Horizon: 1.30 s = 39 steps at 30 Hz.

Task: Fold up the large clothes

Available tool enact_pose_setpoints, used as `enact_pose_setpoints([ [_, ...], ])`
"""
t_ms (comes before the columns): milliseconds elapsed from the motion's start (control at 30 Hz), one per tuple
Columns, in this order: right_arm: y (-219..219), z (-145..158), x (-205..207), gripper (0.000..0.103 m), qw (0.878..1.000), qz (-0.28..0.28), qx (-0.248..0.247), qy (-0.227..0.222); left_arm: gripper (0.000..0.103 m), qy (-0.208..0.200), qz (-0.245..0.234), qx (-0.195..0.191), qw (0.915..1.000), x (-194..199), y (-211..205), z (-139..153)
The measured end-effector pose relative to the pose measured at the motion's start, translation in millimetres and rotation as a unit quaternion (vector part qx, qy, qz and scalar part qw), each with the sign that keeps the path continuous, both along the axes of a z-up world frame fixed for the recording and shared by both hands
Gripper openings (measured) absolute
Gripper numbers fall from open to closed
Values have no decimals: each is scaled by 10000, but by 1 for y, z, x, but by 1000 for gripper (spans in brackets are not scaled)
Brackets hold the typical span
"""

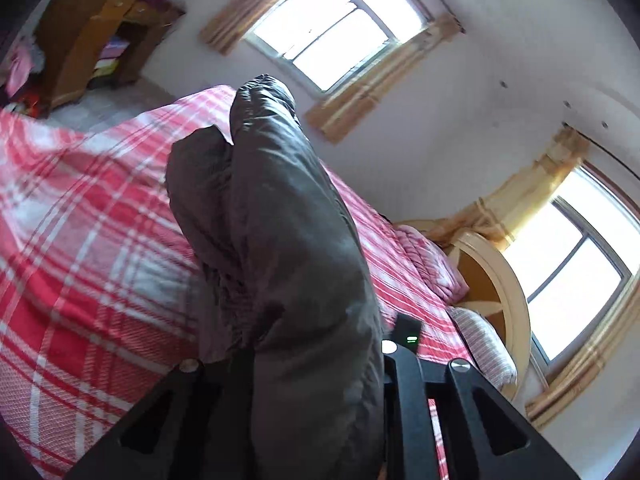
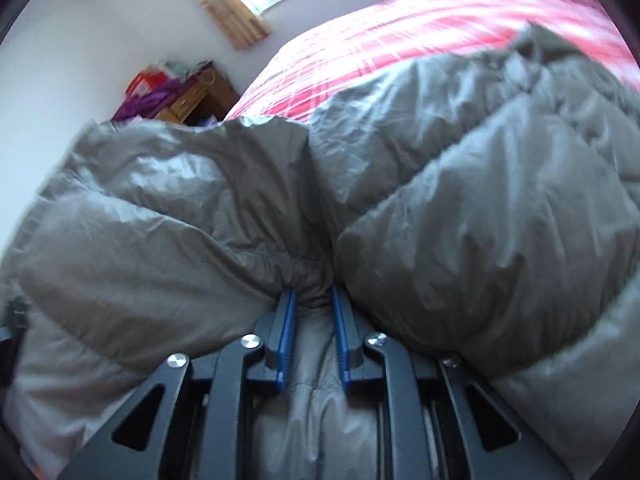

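A grey puffy down jacket [image 2: 440, 184] fills the right wrist view and lies partly on a bed with a red and white plaid cover [image 2: 400, 28]. My right gripper [image 2: 314, 300] is shut on a pinched fold of the jacket between its blue pads [image 2: 289, 332]. In the left wrist view the same jacket [image 1: 280, 240] stands up in front of the camera above the plaid bed [image 1: 88, 240]. My left gripper [image 1: 320, 344] is shut on the jacket; the fabric hides most of its fingers, only one black finger [image 1: 406, 334] shows.
A wooden cabinet [image 1: 88, 48] with clutter stands beyond the bed's far side, also in the right wrist view [image 2: 192, 96]. Two curtained windows [image 1: 324, 28] are in the walls. A pink quilt [image 1: 428, 264] and a striped pillow [image 1: 484, 344] lie by the round headboard [image 1: 504, 280].
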State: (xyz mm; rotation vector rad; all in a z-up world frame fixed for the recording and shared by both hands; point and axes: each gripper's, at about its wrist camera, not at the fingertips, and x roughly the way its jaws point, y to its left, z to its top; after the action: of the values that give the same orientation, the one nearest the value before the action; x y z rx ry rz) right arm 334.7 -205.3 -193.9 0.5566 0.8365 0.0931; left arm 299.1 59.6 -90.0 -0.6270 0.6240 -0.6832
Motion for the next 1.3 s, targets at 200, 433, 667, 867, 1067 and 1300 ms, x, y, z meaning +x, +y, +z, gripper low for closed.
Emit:
enact_pose_setpoints([
  [200, 60, -11, -15, 19, 9833, 595, 1700, 244, 17, -462, -80, 1022, 9937, -16, -17, 39],
  [433, 55, 14, -26, 21, 9785, 1226, 1627, 309, 17, -592, -156, 1571, 9857, -25, -33, 40],
  [667, -69, 71, -85, 44, 9975, 398, 488, -306, 17, -744, -836, 2645, 9579, -37, -133, 4],
  [867, -130, 71, -112, 44, 9994, -157, 114, -280, 17, -636, -1081, 3149, 9408, -40, -182, -24],
  [1067, -146, 61, -122, 44, 9987, -241, 343, -283, 17, -419, -1077, 3196, 9405, -34, -192, -34],
  [1300, -142, 32, -121, 44, 9984, -202, 524, -109, 17, -349, -1086, 3210, 9402, -36, -189, -40],
])
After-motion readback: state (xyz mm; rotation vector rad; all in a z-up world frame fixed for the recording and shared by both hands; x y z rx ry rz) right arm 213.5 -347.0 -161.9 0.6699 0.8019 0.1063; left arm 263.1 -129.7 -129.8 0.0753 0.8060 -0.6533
